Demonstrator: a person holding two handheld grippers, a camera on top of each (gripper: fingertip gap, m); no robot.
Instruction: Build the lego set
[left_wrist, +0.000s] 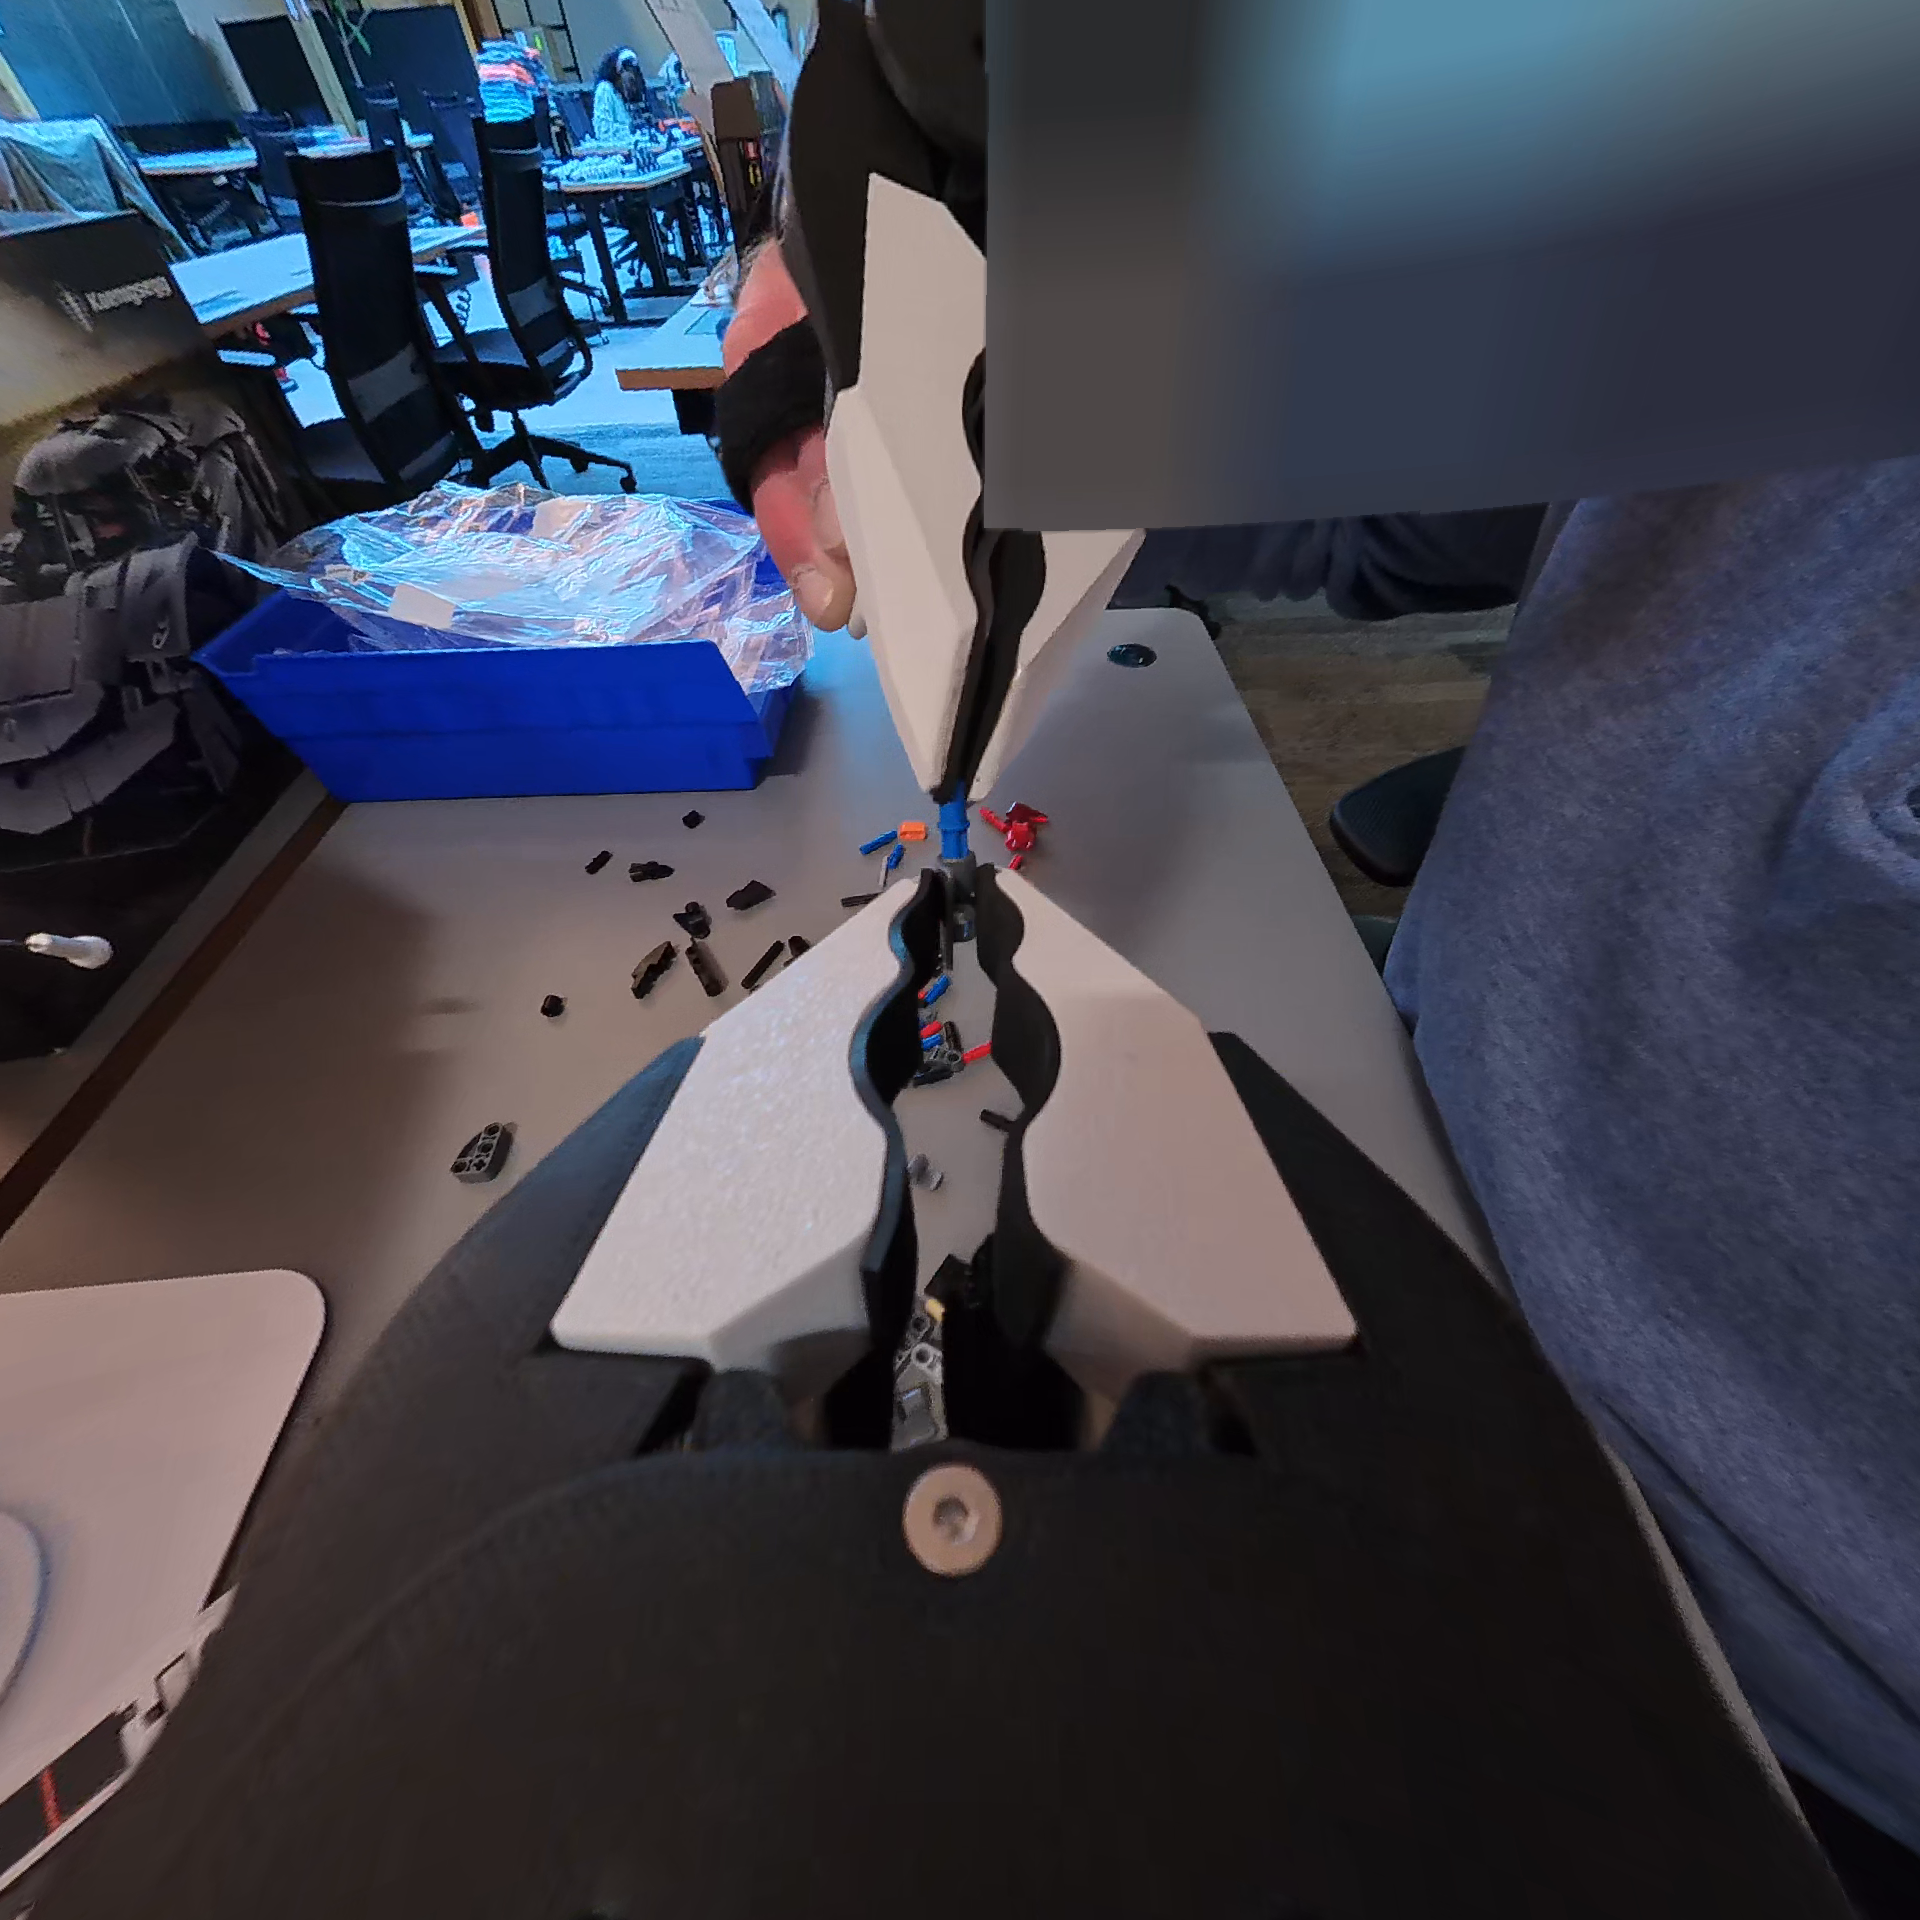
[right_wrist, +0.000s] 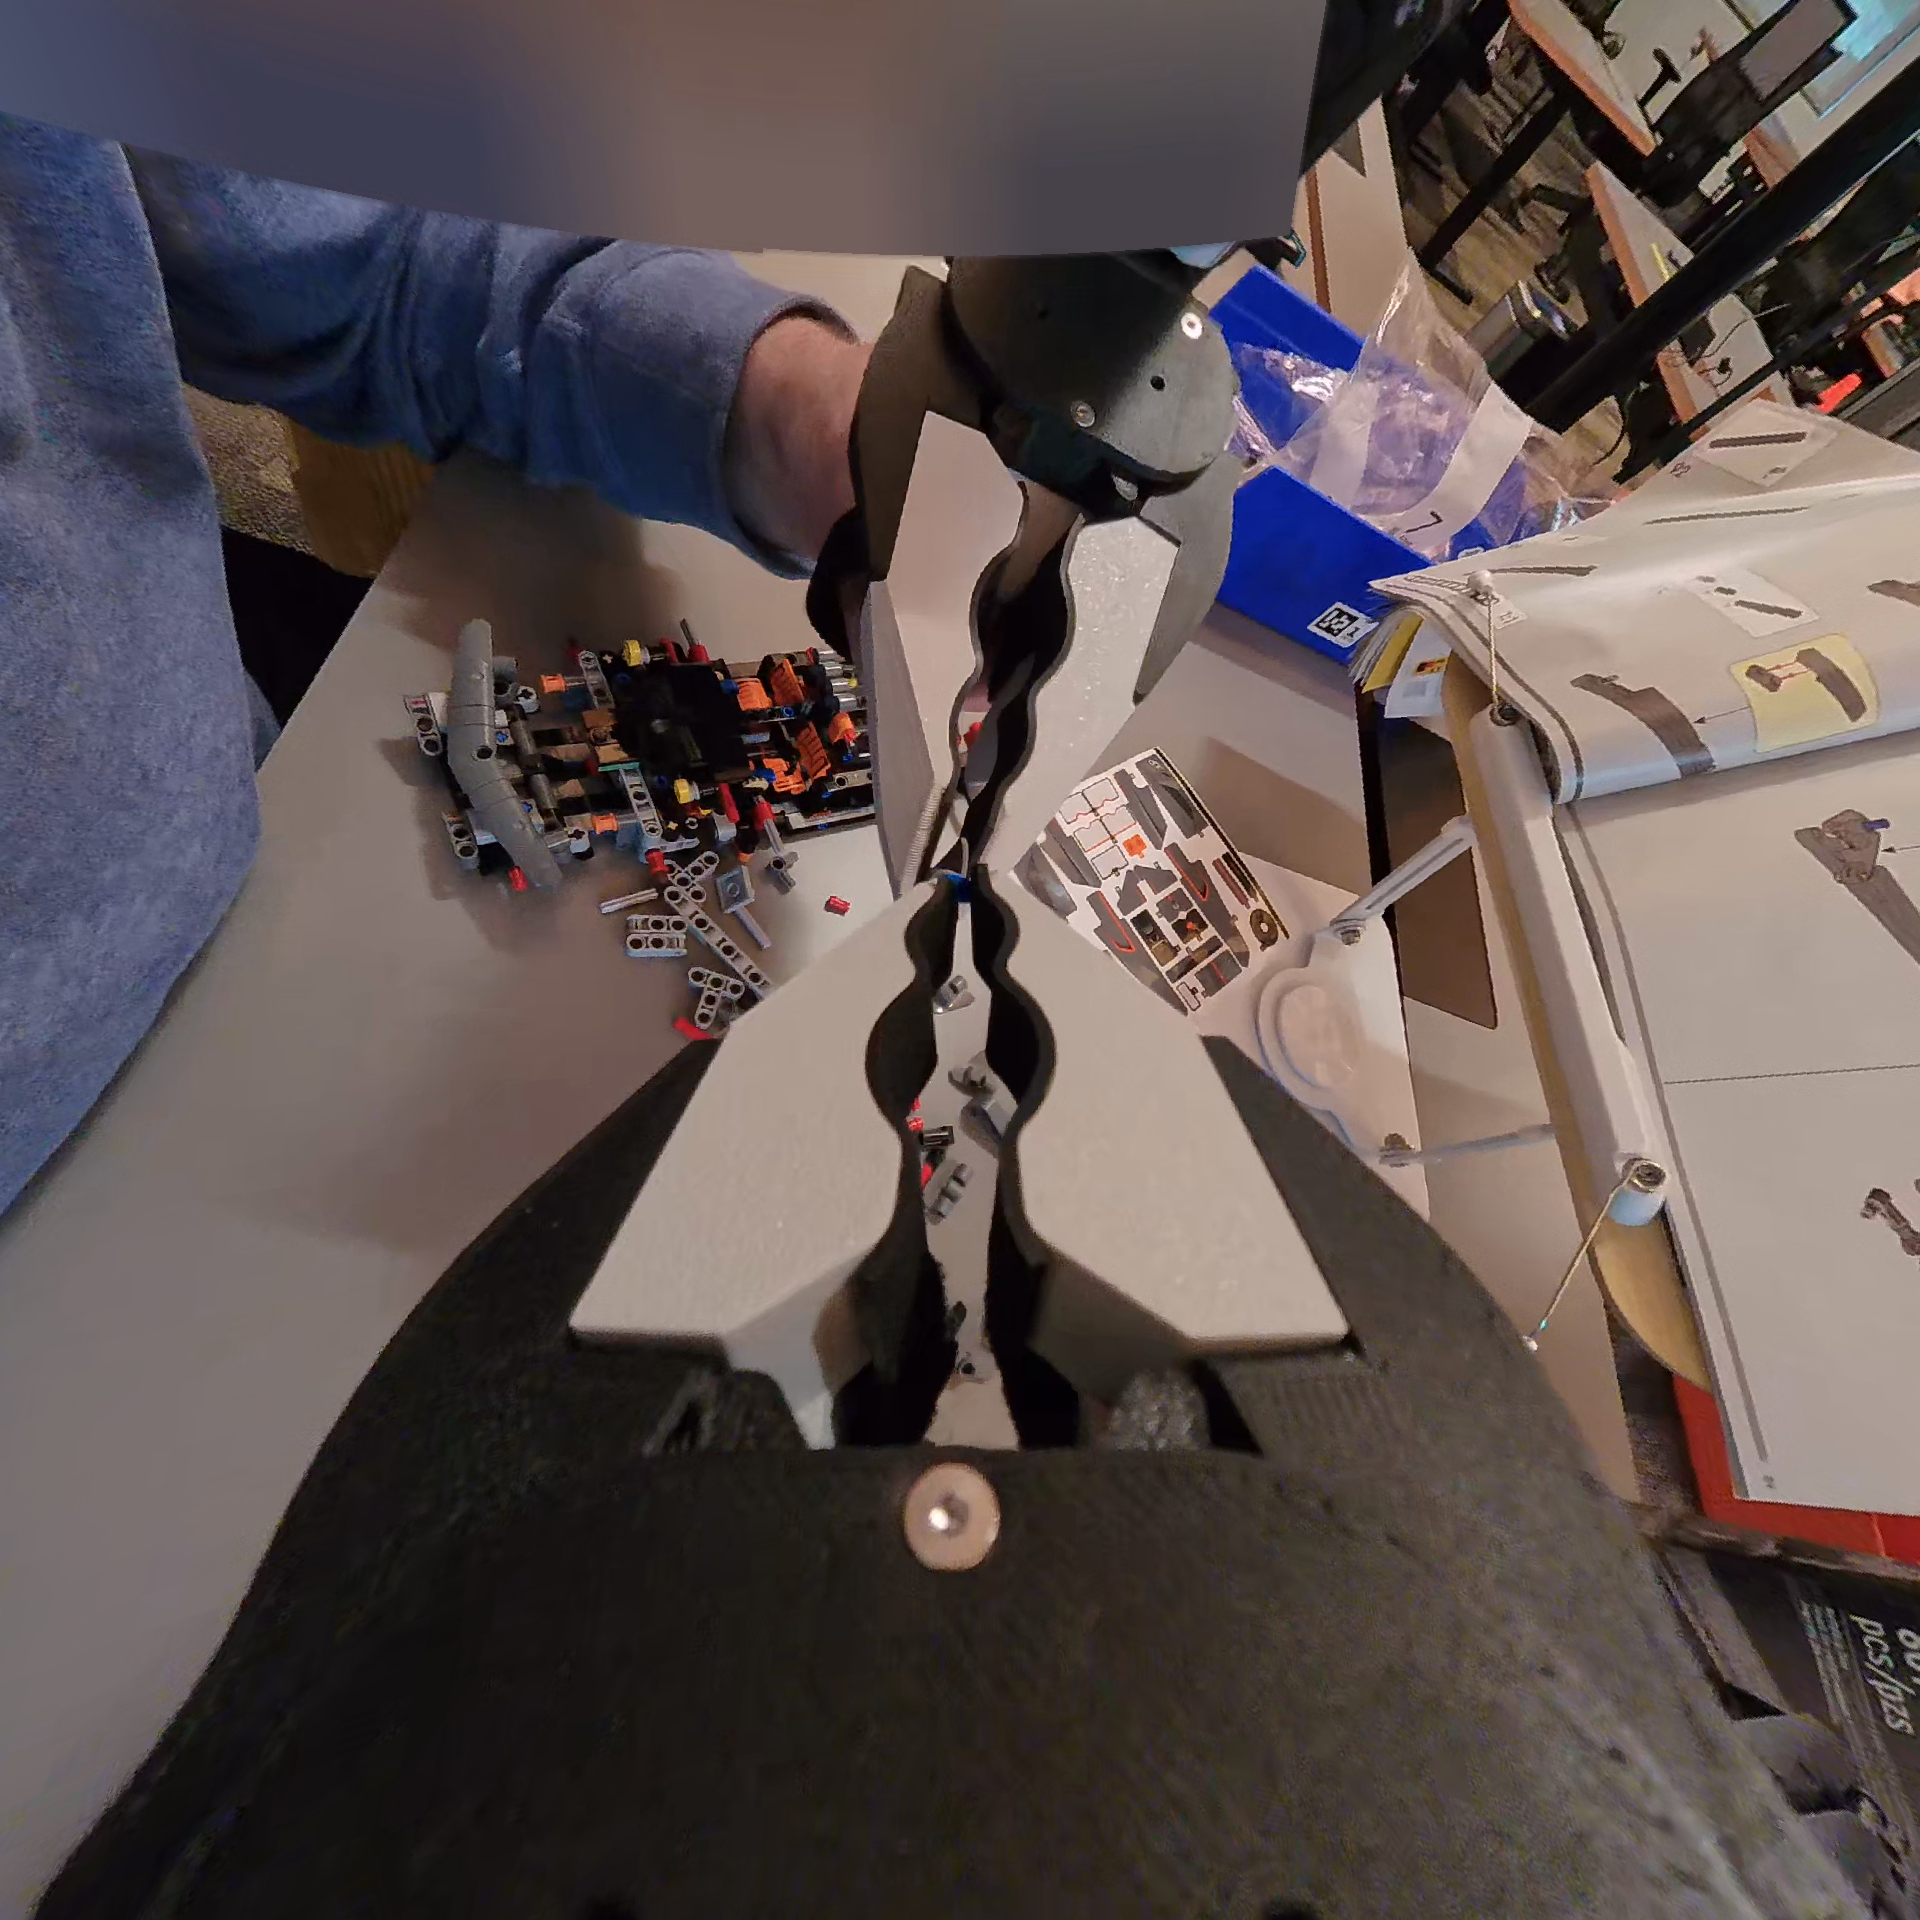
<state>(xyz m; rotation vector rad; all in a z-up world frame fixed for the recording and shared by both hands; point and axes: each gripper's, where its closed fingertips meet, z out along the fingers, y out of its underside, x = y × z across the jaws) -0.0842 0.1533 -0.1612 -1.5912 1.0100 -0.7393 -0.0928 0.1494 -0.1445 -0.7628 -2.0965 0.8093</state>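
**Two grippers meet tip to tip over the table**

The left gripper (left_wrist: 958, 883) is pinched on a small dark grey piece (left_wrist: 961, 902) at its fingertips. The right gripper (left_wrist: 956, 790) comes down from above, its fingers pressed together on a blue pin (left_wrist: 952, 826) whose lower end touches the grey piece. Both pieces are held above the grey table (left_wrist: 364, 1039), between the two sets of tips. Loose black pieces (left_wrist: 686, 951) lie scattered to the left, red pieces (left_wrist: 1018, 826) just beyond the tips. A blue bin (left_wrist: 499, 717) with clear plastic bags stands farther back. In the right wrist view the half-built model (right_wrist: 644, 748) rests on the table near a sticker sheet (right_wrist: 1143, 883) and an open instruction booklet (right_wrist: 1745, 935)
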